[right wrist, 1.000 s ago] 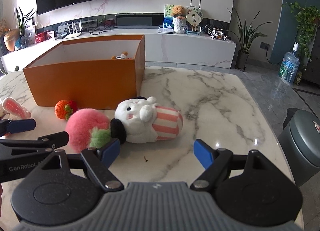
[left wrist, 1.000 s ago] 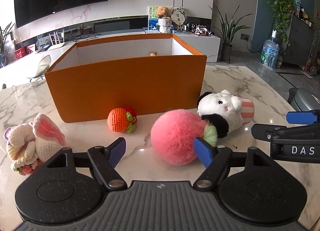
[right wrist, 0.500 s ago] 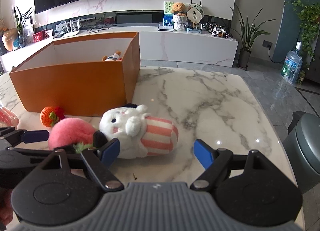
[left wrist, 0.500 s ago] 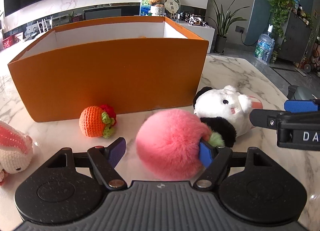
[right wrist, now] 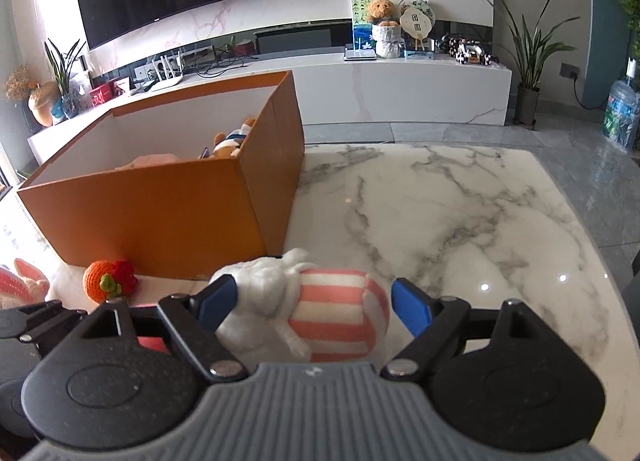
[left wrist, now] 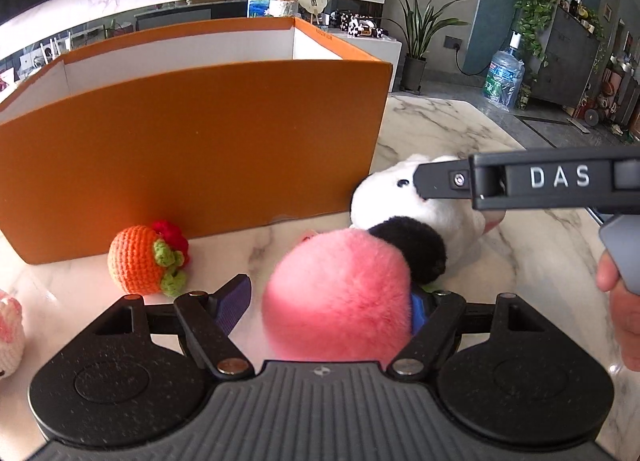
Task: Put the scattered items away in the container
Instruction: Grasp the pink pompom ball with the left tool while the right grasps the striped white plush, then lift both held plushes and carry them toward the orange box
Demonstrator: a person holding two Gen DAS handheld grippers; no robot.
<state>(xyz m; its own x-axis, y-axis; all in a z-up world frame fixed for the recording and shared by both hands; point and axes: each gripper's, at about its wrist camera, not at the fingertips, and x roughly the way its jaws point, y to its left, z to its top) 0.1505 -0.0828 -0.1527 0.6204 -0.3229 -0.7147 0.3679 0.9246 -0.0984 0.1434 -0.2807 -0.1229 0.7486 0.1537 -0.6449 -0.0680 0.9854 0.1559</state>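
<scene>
A fluffy pink ball toy (left wrist: 340, 293) lies on the marble table between the open fingers of my left gripper (left wrist: 326, 305); its right side touches the right finger. A white plush animal with a pink-striped body (right wrist: 316, 313) lies beside it, between the open fingers of my right gripper (right wrist: 316, 301). It also shows in the left wrist view (left wrist: 400, 205), partly behind my right gripper's finger. The orange box (left wrist: 192, 133) stands just behind, and in the right wrist view (right wrist: 168, 205) plush toys lie inside it.
A crocheted orange fruit toy (left wrist: 144, 261) sits at the foot of the box. A pink-and-white crocheted toy (left wrist: 10, 333) lies at the far left edge. The marble table (right wrist: 460, 213) stretches to the right of the box.
Both grippers moved forward and down. The pink ball now sits deep between my left fingers, and the striped plush now sits between my right fingers. Both stay open.
</scene>
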